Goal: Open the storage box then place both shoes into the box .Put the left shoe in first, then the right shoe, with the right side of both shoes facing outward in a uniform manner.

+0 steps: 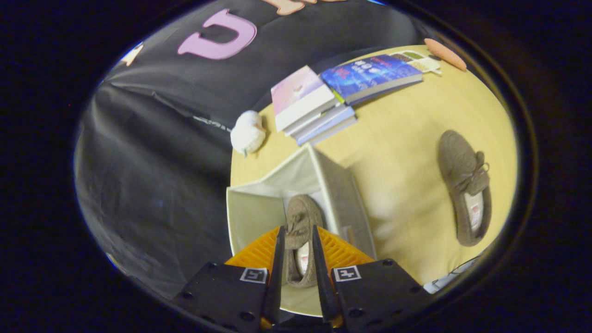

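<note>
The first shoe [299, 231] hung low in the frame's centre, its long axis running along the fingers, toe pointing down into the open storage box [259, 210]. The gripper [298, 259] pinched it narrowly from both sides. The second shoe [465, 187] lay at right on the table [407, 138], well apart.

Hand-held gripper [298, 240]: two screw-studded black blocks, each with a square black-and-white marker, around ribbed fingers.
</note>
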